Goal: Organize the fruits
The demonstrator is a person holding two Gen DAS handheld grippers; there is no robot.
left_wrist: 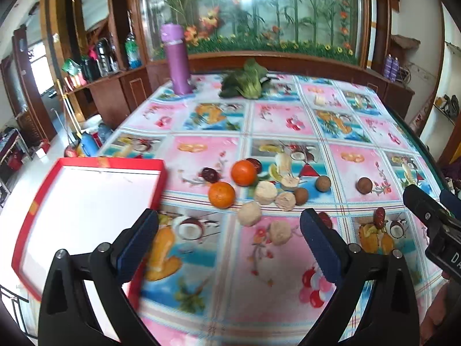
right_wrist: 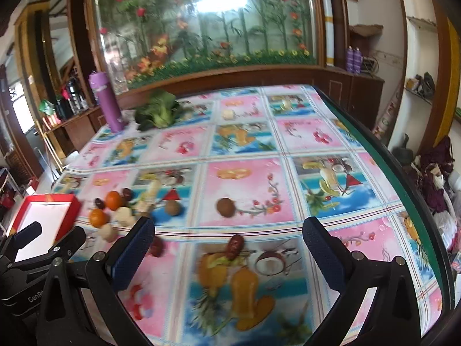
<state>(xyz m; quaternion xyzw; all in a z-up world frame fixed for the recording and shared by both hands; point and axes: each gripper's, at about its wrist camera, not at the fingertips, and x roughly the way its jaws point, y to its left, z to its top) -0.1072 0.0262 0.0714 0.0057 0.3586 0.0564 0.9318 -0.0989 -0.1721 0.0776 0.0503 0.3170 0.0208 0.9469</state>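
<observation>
Left tongs [left_wrist: 229, 225] are hanging wide apart over the desk [left_wrist: 288, 121], nothing between them. Right tongs [right_wrist: 229, 238] are likewise gaping, empty, above a red date [right_wrist: 234, 246].

The fruit is lying loose on the patterned cloth, none in the red box [left_wrist: 86, 213], which is sitting at the desk's left edge with its white floor bare. Two oranges [left_wrist: 243, 172] are resting just right of the box; pale peeled fruits [left_wrist: 265, 192] are clustering beside them, and brown round fruits [left_wrist: 322, 184] are trailing off rightward, well apart.

Left view alone is showing the full cluster clearly, plus a pale fruit [left_wrist: 279, 232] between the tongs' tips and a dark date [left_wrist: 209, 174] behind the oranges. In it the right tool is poking in at the right edge. The right view is giving the date under the right tongs up close: long axis running near to far, tilted slightly right. In the left view that same date [left_wrist: 380, 217] is standing small, end-on.

At the far end, a purple bottle [left_wrist: 176, 57] is standing upright and a leafy green [left_wrist: 247, 82] is lying beside it.
</observation>
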